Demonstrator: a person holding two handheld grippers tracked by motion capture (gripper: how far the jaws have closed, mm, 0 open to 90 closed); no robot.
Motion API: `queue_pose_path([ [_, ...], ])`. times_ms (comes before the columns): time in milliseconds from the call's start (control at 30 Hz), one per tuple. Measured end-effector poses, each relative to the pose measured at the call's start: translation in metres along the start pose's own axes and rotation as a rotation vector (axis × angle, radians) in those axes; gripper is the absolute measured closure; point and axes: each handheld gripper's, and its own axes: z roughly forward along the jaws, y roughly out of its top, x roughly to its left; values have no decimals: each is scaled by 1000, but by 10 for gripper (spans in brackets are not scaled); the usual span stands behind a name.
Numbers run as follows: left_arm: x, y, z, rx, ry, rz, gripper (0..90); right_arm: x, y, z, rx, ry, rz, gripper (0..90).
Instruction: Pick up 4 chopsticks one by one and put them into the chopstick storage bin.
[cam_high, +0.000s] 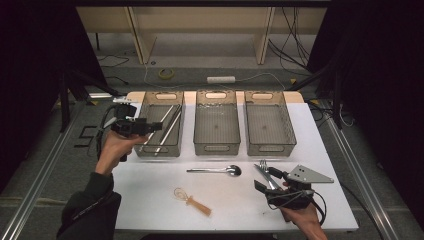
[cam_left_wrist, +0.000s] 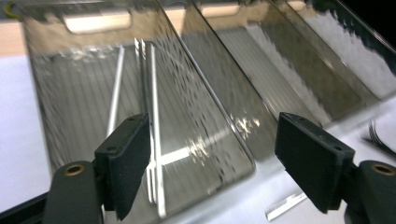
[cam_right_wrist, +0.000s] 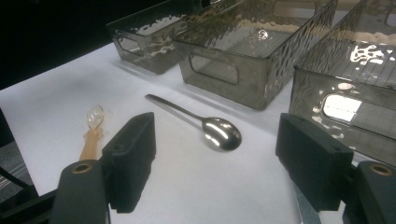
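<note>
My left gripper (cam_high: 151, 126) hangs over the left edge of the left smoky plastic bin (cam_high: 176, 150), jaws open and empty (cam_left_wrist: 215, 135). Long metal rods (cam_high: 169, 125) lie inside that bin (cam_left_wrist: 44, 112), and the left gripper view looks down on the rods (cam_left_wrist: 153, 88). My right gripper (cam_high: 270, 181) rests low near the table's front right, open with nothing between its jaws (cam_right_wrist: 217, 140). Just beyond it lie forks (cam_high: 263, 168). A metal spoon (cam_high: 216, 170) lies mid-table, its bowl (cam_right_wrist: 222, 133) close ahead of the right jaws. A small wooden-handled whisk (cam_high: 192, 199) lies near the front edge.
Two more smoky bins, the middle one (cam_high: 217, 148) and the right one (cam_high: 270, 148), stand in a row at the back of the white table (cam_high: 150, 195). The whisk (cam_right_wrist: 92, 135) lies left of the right gripper's jaws. Dark floor and cables lie beyond the table.
</note>
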Motion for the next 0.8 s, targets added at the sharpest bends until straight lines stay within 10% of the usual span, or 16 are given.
queue_pose_path([
  [800, -32, -33, -17, 9, -2, 109, 223, 2, 1, 0, 0, 2, -9, 298],
])
